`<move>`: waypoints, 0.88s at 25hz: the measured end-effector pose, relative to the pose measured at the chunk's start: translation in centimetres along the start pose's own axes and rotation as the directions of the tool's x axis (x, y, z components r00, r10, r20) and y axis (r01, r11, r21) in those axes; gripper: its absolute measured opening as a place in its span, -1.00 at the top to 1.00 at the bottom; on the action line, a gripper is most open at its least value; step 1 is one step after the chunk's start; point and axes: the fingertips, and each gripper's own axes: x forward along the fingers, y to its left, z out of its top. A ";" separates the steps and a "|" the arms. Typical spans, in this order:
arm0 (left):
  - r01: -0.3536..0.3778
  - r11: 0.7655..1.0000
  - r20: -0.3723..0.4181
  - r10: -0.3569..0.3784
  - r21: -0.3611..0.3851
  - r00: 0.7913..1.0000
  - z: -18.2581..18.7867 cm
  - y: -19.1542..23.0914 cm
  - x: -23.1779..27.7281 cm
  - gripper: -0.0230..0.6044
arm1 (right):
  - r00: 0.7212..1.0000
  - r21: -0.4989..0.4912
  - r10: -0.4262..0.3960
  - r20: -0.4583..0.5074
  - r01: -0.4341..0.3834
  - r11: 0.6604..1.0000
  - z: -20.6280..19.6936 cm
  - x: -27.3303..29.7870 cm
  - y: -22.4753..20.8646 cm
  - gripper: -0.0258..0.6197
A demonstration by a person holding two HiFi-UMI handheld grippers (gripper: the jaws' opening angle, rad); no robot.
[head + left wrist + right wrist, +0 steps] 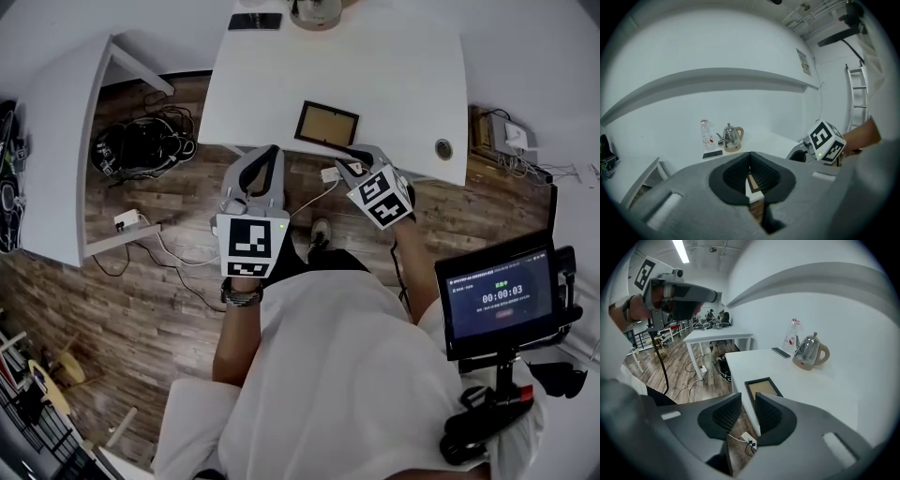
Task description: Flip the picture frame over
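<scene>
A careless nudge could have pushed the frame (326, 123) off the surface (403, 84), since it lay flat near the front edge, just beyond both grippers. It was small and dark-bordered, with a tan panel facing up. The left gripper (266, 155) was closed on nothing; the right gripper (362, 157) stood partly open and empty.

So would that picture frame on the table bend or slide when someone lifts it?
The picture frame probably stays stiff: its dark border looks rigid. It looks thin and lies flat, so likely light. On the smooth white table it may slide when nudged.
</scene>
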 end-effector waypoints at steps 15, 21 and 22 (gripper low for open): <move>0.136 0.991 -0.099 -0.136 -0.010 0.986 -3.2 -4.3 1.2 0.91 | 0.980 -0.107 -0.005 -0.199 -0.016 0.994 -6.1 2.6 1.5 0.57; 0.133 0.991 -0.120 -0.133 -0.015 0.984 -3.8 -3.9 1.1 0.92 | 0.961 -0.259 -0.033 -0.275 -0.041 0.965 -8.1 3.0 2.8 0.44; 0.132 0.991 -0.120 -0.132 -0.015 0.984 -3.8 -3.9 1.1 0.91 | 0.958 -0.277 -0.044 -0.283 -0.038 0.960 -8.3 3.1 2.9 0.43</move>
